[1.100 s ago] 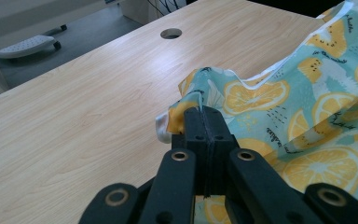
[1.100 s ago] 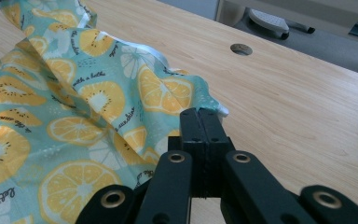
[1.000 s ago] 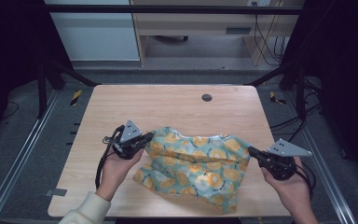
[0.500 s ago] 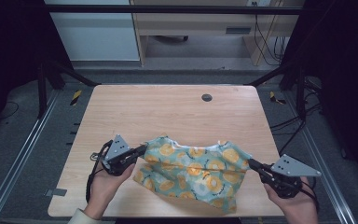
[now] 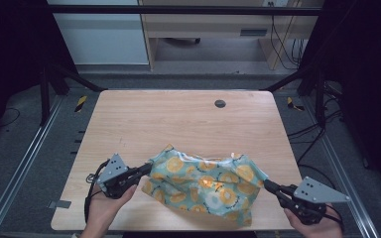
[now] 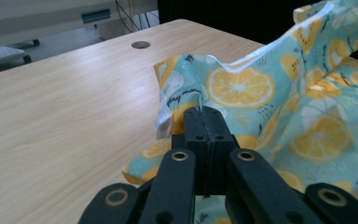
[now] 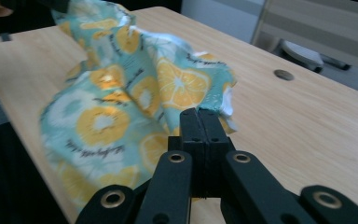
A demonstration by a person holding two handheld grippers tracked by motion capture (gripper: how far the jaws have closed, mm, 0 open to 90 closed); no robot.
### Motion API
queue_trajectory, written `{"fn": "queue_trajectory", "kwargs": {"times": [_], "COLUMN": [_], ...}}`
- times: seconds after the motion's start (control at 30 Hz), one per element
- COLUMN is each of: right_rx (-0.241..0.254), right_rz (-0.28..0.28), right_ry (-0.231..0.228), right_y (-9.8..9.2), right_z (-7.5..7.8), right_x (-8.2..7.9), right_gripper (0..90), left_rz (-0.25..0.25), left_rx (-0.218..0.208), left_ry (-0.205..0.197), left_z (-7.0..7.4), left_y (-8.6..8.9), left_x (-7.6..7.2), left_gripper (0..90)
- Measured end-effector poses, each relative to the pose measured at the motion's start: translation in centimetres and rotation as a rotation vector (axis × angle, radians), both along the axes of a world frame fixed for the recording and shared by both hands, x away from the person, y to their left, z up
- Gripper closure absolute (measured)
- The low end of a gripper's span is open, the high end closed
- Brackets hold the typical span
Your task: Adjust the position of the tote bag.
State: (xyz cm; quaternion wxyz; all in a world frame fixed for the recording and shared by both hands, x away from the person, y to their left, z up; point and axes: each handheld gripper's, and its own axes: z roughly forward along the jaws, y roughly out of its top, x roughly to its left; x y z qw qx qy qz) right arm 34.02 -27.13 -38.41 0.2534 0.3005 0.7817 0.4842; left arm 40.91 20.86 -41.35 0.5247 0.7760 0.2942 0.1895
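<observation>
A teal cloth (image 5: 206, 183) printed with orange slices hangs stretched, rumpled, over the table's near edge.

Even overhead light, dark surroundings

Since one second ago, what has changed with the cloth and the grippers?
Both grippers, left and right, moved toward the person's edge of the table, dragging the cloth with them. Both stay shut on its ends; the cloth stays spread between them.
</observation>
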Motion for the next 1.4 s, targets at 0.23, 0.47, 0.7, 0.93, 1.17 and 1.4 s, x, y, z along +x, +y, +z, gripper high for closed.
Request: {"fn": "queue_trajectory", "kwargs": {"times": [0.23,0.47,0.7,0.93,1.17,1.4], "right_rx": [0.017,0.015,0.000,-0.027,-0.066,-0.124], "right_rz": [0.074,0.136,0.196,0.255,0.273,0.263], "right_ry": [0.017,0.068,0.126,0.157,0.194,0.210], "right_y": [-0.3,-0.7,-1.0,-1.1,-1.0,-0.3], "right_z": [-1.0,-2.6,-4.1,-5.0,-6.1,-6.8], "right_x": [-1.5,-2.1,-2.1,-2.0,-1.3,-0.2], "right_gripper": [90.0,90.0,90.0,90.0,90.0,90.0], "left_rz": [-0.064,-0.121,-0.157,-0.215,-0.217,-0.191], "left_rx": [-0.001,0.055,0.152,0.243,0.304,0.358], "left_ry": [0.010,0.021,0.022,0.044,0.050,0.053], "left_z": [-1.5,-3.0,-4.2,-5.3,-5.9,-6.5], "left_y": [0.2,0.1,-0.7,-1.5,-2.0,-2.9], "left_x": [-1.5,-1.9,-2.4,-2.4,-2.1,-0.9], "left_gripper": [90.0,90.0,89.9,89.9,90.0,90.0]}}
